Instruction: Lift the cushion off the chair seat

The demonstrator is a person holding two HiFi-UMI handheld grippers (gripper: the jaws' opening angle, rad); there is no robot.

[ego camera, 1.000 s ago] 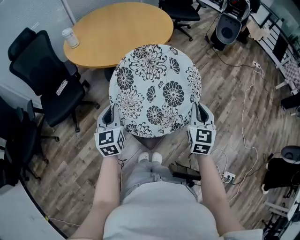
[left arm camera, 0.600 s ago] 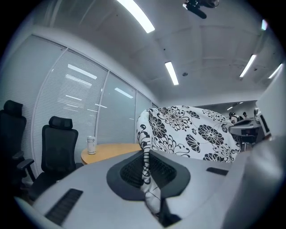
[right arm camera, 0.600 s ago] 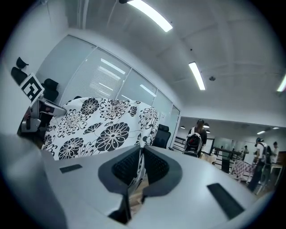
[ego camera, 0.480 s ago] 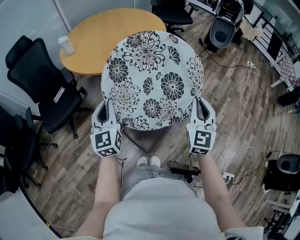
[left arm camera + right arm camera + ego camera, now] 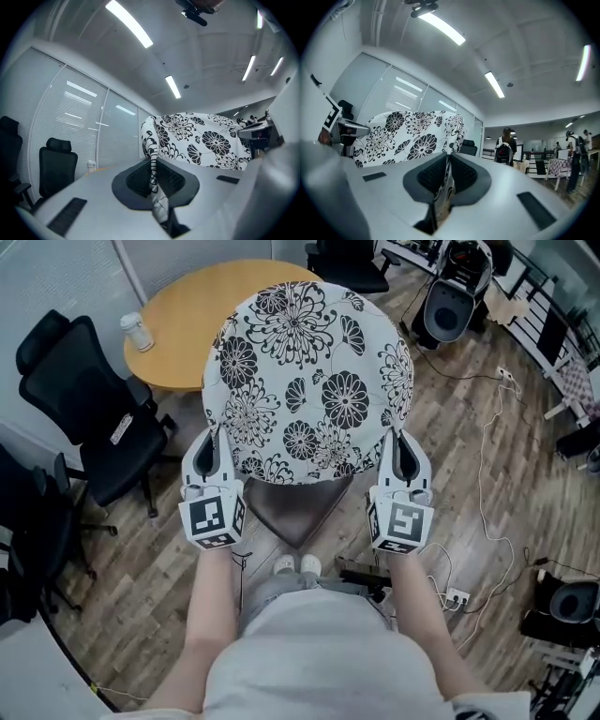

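A round white cushion (image 5: 305, 381) with black flower print hangs in the air between both grippers, above the dark chair seat (image 5: 298, 507). My left gripper (image 5: 214, 454) is shut on the cushion's left edge, and my right gripper (image 5: 401, 456) is shut on its right edge. In the left gripper view the patterned fabric (image 5: 201, 140) is pinched between the pads at the left gripper (image 5: 152, 180). The right gripper view shows the cushion (image 5: 408, 138) to the left, its edge clamped in the right gripper (image 5: 445, 180). Most of the seat is hidden under the cushion.
A round wooden table (image 5: 178, 315) with a small jar (image 5: 138, 332) stands behind the cushion. Black office chairs (image 5: 89, 399) stand at the left. Cables (image 5: 487, 474) and a power strip (image 5: 457, 596) lie on the wooden floor at the right. People stand far off (image 5: 506, 145).
Both grippers have risen with the cushion, which now looks larger and nearer. More of the chair seat shows beneath it.
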